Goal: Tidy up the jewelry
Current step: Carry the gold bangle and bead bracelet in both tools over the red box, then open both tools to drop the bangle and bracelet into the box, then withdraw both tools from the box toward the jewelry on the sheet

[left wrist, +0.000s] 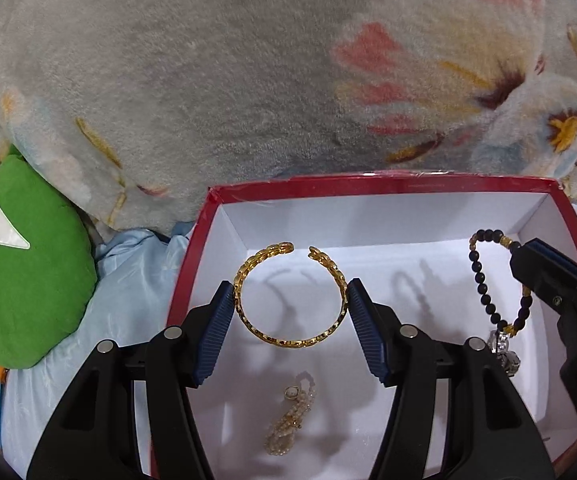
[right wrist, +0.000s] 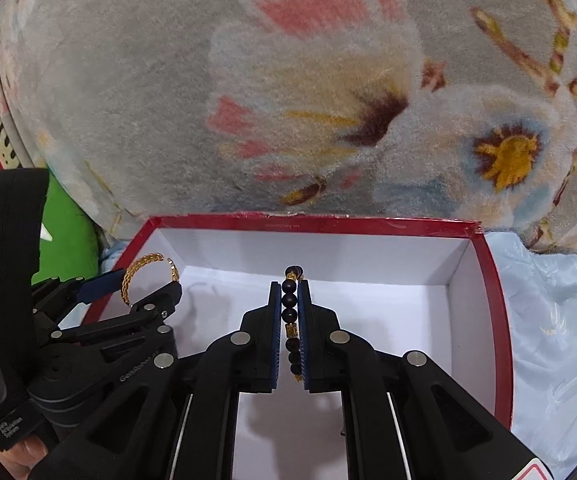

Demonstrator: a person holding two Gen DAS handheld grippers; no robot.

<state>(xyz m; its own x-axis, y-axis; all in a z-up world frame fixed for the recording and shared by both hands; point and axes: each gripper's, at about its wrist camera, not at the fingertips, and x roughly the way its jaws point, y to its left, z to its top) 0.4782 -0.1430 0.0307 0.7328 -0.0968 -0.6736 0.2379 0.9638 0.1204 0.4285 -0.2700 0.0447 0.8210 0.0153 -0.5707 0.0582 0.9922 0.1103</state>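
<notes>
2 pieces are being carried over the red box [left wrist: 384, 184] at once, 1 in each tool. The left tool [left wrist: 290, 300] is clamped on the gold cuff bangle [left wrist: 288, 292], pads pressing its 2 sides, the cuff's gap pointing away from the tool. The right tool [right wrist: 289, 312] is shut tight on the black bead bracelet [right wrist: 290, 308]; in the left view its loop and silver charm [left wrist: 504, 350] dangle below the fingers. A pearl piece [left wrist: 288, 416] already lies on the white floor, under and behind the left tool's tips.

To do this well, I would lower each piece until it touches the floor before parting the fingers, set the bangle ahead of the pearls, not on them, and keep the beads to the right, well apart, so the charm does not snag.
</notes>
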